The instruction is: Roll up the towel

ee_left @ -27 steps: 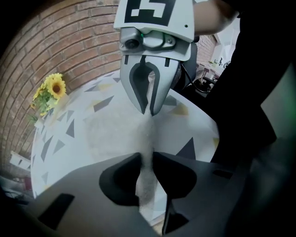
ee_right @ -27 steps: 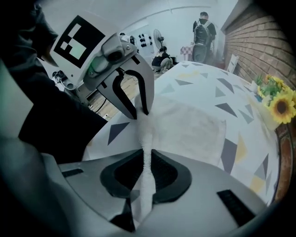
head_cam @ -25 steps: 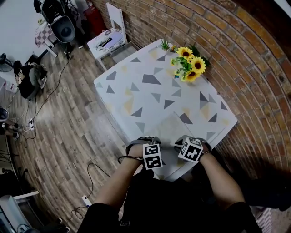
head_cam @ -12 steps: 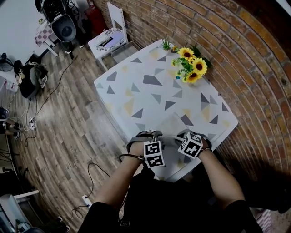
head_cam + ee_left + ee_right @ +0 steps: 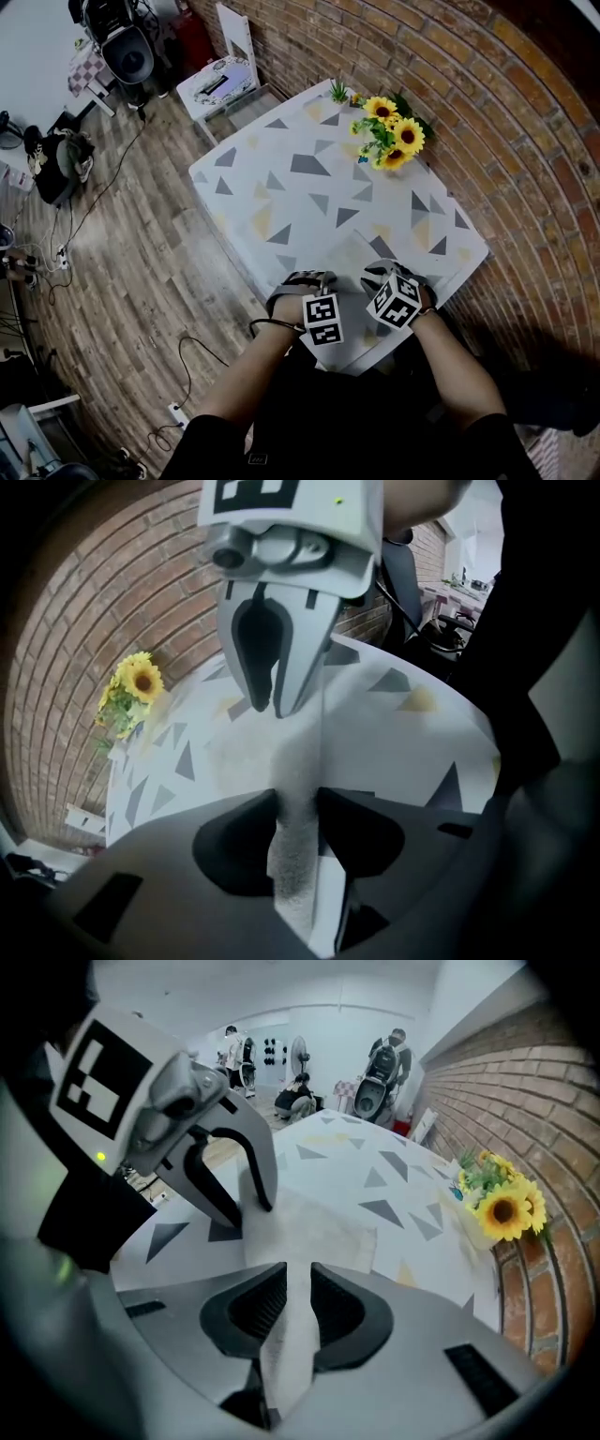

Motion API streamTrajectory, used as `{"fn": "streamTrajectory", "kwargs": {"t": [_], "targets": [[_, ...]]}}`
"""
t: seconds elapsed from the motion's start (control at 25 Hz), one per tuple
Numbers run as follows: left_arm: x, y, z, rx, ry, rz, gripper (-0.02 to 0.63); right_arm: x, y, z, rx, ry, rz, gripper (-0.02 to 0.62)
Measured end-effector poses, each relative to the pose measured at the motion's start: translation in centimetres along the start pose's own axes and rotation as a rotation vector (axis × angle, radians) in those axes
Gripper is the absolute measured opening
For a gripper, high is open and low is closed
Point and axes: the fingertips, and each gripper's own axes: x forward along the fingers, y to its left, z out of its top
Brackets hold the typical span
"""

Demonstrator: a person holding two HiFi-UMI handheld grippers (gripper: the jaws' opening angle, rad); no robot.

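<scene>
Towel (image 5: 360, 253) flat on the table (image 5: 272, 202) toward its near right corner, nearest edge lifted into both tongs. Left gripper (image 5: 298, 801) set narrow, jaws just eased wider, with a grey fold of the towel filling the gap against both pads. Right gripper (image 5: 298, 1283) just beside it, jaws likewise just opening yet narrow, pinching a pale fold of towel. Sunflowers (image 5: 394, 139) well apart, by the far right edge.

Towel (image 5: 356, 255) lies on the table's (image 5: 300, 202) near edge, left gripper (image 5: 312, 278) and right gripper (image 5: 381, 273) side by side at it; sunflowers (image 5: 391, 132) far right, chair (image 5: 223, 80) behind the table.
</scene>
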Motion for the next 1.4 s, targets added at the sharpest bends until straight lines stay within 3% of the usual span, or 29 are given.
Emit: {"fn": "streamTrajectory", "kwargs": {"t": [0.12,0.2,0.36,0.56,0.8,1.0,1.08,1.4], "targets": [[0.2,0.8,-0.1,-0.039,-0.006,0.004,0.158,-0.6,1.6,0.2,-0.031,-0.024,0.041,0.101],[0.3,1.2,-0.1,-0.059,-0.011,-0.004,0.158,-0.3,2.3,-0.3,-0.049,0.0,0.056,0.148],[0.2,2.7,-0.2,-0.084,-0.017,0.012,0.158,0.7,1.8,-1.2,-0.048,0.049,0.031,0.183],[-1.0,3.8,0.0,-0.07,-0.034,0.058,0.158,1.2,0.3,-1.0,-0.032,0.05,0.026,0.101],[0.1,3.5,0.5,0.002,-0.018,0.062,0.191,1.5,-0.6,-0.6,0.079,0.025,0.082,0.083],[1.2,3.1,-0.2,0.004,0.02,0.008,0.192,1.1,0.6,-0.4,0.13,0.007,0.151,0.074],[0.8,2.5,-0.3,-0.006,0.018,-0.013,0.158,0.9,1.4,-0.5,0.135,0.001,0.178,0.072],[-0.8,-2.3,-0.5,-0.033,0.022,-0.139,0.135,-0.3,5.8,-1.5,0.066,0.021,0.248,0.072]]}}
